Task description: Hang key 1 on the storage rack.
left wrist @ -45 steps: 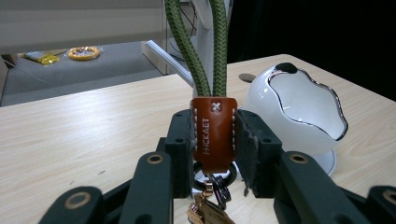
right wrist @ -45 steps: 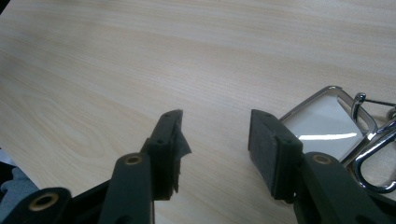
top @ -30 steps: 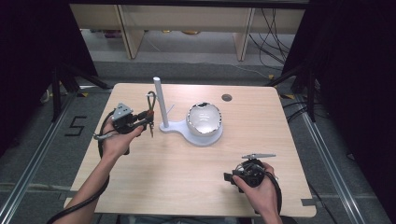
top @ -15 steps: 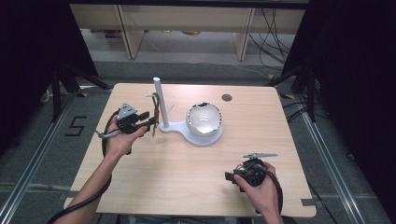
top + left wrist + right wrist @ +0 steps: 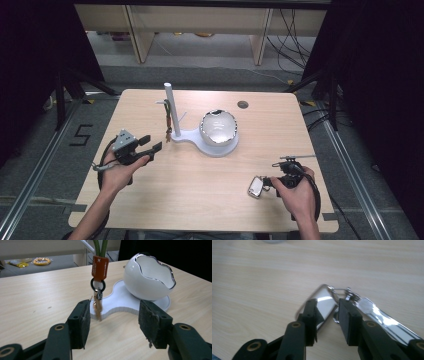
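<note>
A white stand [image 5: 170, 107] rises from its flat base [image 5: 192, 136], which also carries a white egg-shaped bowl [image 5: 218, 128]. A green-corded lanyard [image 5: 168, 121] with an orange clasp [image 5: 99, 264], a black ring and a tan tassel hangs from the stand's hook. My left gripper [image 5: 150, 145] is open, a little short of the hanging lanyard [image 5: 98, 293] and not touching it. Near the table's front right, my right gripper [image 5: 266, 183] is shut on a shiny metal keychain tag [image 5: 255, 187] lying on the wood. The tag [image 5: 322, 300] runs between the jaws, and a ring joins it to a metal bar [image 5: 384, 318].
A small dark round hole [image 5: 243, 104] sits near the table's far edge. Bare wood spreads between the two grippers. Past the far edge stand shelving legs and cables on the floor, with dark curtains at both sides.
My left gripper has drawn back from the stand toward the person, and the lanyard stays hanging on the hook. The shiny tag now shows at the right gripper's tips.
</note>
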A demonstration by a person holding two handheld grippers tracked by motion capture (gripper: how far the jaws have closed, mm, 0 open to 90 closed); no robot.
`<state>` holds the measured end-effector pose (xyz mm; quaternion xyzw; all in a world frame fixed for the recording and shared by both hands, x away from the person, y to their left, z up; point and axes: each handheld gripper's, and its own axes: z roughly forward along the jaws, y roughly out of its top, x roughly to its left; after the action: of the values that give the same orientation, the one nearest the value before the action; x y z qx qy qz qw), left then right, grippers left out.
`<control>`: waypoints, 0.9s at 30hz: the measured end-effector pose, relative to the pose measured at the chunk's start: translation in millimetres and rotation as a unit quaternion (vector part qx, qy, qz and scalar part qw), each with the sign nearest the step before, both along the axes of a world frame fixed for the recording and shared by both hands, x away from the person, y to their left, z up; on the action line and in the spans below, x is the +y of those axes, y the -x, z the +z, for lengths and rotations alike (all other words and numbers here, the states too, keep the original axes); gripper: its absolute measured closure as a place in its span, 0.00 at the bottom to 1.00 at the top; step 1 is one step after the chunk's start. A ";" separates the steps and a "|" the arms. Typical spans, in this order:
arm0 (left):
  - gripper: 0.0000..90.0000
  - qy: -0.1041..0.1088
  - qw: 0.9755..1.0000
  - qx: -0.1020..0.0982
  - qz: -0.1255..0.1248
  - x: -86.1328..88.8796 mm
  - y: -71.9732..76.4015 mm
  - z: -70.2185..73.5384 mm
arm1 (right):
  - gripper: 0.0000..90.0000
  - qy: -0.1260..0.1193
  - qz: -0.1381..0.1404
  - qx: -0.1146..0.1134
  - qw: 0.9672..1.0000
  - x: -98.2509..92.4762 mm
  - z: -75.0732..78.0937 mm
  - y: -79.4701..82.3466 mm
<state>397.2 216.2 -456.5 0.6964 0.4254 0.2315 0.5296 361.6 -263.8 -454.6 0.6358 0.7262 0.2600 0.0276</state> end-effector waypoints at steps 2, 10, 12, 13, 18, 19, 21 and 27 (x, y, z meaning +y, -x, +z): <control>0.47 0.001 1.000 0.002 -0.001 0.8 3.5 -1.8 | 0.80 -0.002 -0.004 0.012 1.000 -0.6 -0.1 -2.0; 0.47 -0.005 1.000 0.015 0.003 6.5 18.2 -13.4 | 0.85 0.034 -0.013 0.063 0.997 -9.6 -10.7 -17.6; 0.47 -0.005 1.000 0.015 0.002 6.0 18.5 -13.9 | 0.83 0.020 -0.031 0.088 0.995 -2.1 -9.7 -17.2; 0.47 -0.005 1.000 0.015 0.003 5.4 18.8 -14.0 | 0.81 0.022 -0.032 0.086 0.996 0.4 -10.1 -16.9; 0.47 -0.004 1.000 0.014 -0.004 3.0 19.1 -15.6 | 0.75 0.039 -0.029 0.101 0.994 7.0 -9.8 -18.4; 0.47 -0.004 1.000 0.014 -0.004 3.0 19.1 -15.6 | 0.74 0.045 -0.022 0.102 0.993 6.8 -11.1 -19.0; 0.47 -0.006 1.000 0.017 -0.003 2.6 19.6 -15.8 | 0.73 0.055 -0.008 0.092 0.994 8.7 -14.1 -20.5; 0.47 -0.001 1.000 0.018 -0.006 2.1 18.8 -17.6 | 0.65 0.081 0.021 0.090 0.992 13.5 -17.6 -22.1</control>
<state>378.4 218.3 -474.1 0.7038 0.4305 0.2162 0.5221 383.7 -250.3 -472.1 0.6368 0.7576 0.1431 0.0082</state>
